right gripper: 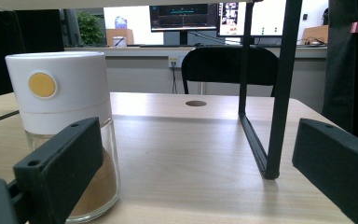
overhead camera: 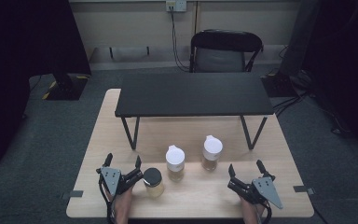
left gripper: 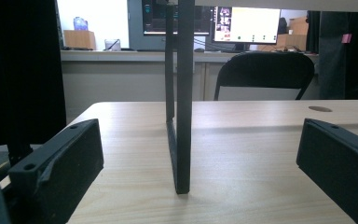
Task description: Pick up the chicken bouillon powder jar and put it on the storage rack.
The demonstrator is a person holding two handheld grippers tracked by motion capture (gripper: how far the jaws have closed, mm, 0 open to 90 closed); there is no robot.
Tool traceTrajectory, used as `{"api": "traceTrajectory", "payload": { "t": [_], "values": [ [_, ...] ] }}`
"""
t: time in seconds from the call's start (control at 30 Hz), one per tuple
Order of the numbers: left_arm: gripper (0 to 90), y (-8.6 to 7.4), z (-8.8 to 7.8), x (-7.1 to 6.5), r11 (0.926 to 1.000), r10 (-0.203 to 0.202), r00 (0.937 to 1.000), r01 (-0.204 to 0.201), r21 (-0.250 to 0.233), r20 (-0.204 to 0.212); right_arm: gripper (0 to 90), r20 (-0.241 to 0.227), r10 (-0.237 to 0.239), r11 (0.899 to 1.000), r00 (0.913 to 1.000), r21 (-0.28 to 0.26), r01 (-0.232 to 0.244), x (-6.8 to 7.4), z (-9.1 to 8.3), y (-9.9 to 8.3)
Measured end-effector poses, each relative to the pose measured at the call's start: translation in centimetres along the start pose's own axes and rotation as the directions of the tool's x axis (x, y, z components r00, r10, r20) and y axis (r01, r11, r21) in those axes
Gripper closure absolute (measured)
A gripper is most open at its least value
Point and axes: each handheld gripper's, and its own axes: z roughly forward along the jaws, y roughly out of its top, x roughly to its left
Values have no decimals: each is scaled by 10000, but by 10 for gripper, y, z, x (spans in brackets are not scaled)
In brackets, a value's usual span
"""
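Note:
Three jars stand near the front of the wooden table (overhead camera: 279,154): a short one with a black lid (overhead camera: 153,181), a white-capped one (overhead camera: 175,162) in the middle, and a taller white-capped one (overhead camera: 211,152) with brown powder, also close at left in the right gripper view (right gripper: 65,130). My left gripper (overhead camera: 122,161) rests at the front left, open and empty, its right jaw just beside the black-lidded jar. My right gripper (overhead camera: 245,167) rests at the front right, open and empty, a little right of the tall jar. Both jaw pairs stand wide apart in their own views.
A black shelf (overhead camera: 193,94) on thin metal legs spans the table's far half; one leg (left gripper: 182,116) stands straight ahead of the left gripper, another (right gripper: 275,116) ahead of the right. A black chair (overhead camera: 224,51) sits behind the table.

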Motion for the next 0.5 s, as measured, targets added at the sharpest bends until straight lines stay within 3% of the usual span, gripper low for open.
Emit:
{"api": "traceTrajectory", "payload": {
  "t": [0.5],
  "values": [
    [0, 2, 1, 4, 9994, -337, 9994, 337, 24, 111, 8, 57, 35, 10000, 10000, -8, -35, 0, 0, 0]
  ]
}}
